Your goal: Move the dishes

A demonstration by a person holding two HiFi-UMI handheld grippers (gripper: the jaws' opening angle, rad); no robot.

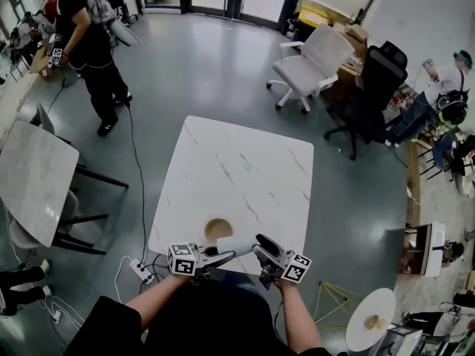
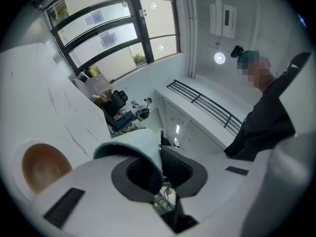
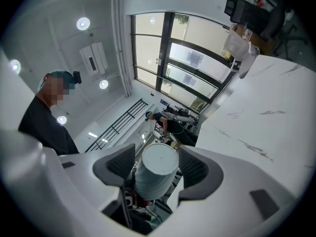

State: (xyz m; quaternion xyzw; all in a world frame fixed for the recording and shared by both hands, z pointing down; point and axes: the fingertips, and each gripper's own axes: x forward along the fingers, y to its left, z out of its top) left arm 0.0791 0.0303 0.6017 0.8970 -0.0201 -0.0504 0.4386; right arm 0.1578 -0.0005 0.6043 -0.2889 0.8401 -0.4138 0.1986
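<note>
A pale cup point(image 1: 236, 245) hangs on its side over the near edge of the white marble table point(image 1: 237, 169), between my two grippers. My left gripper point(image 1: 221, 256) is shut on the cup's rim; in the left gripper view the cup wall point(image 2: 136, 142) is pinched between the pads. My right gripper point(image 1: 260, 246) faces it from the right. In the right gripper view the cup's flat base point(image 3: 157, 169) sits between the pads, both pressed against its sides. A brown wooden bowl point(image 1: 217, 228) rests on the table just beyond the cup and shows at the left point(image 2: 42, 167).
A power strip point(image 1: 139, 271) and cables lie on the floor left of the table. Another marble table point(image 1: 33, 176) with chairs stands at the left. A white office chair point(image 1: 312, 61) and a black one point(image 1: 371, 95) stand beyond. A person point(image 1: 89, 43) stands far left.
</note>
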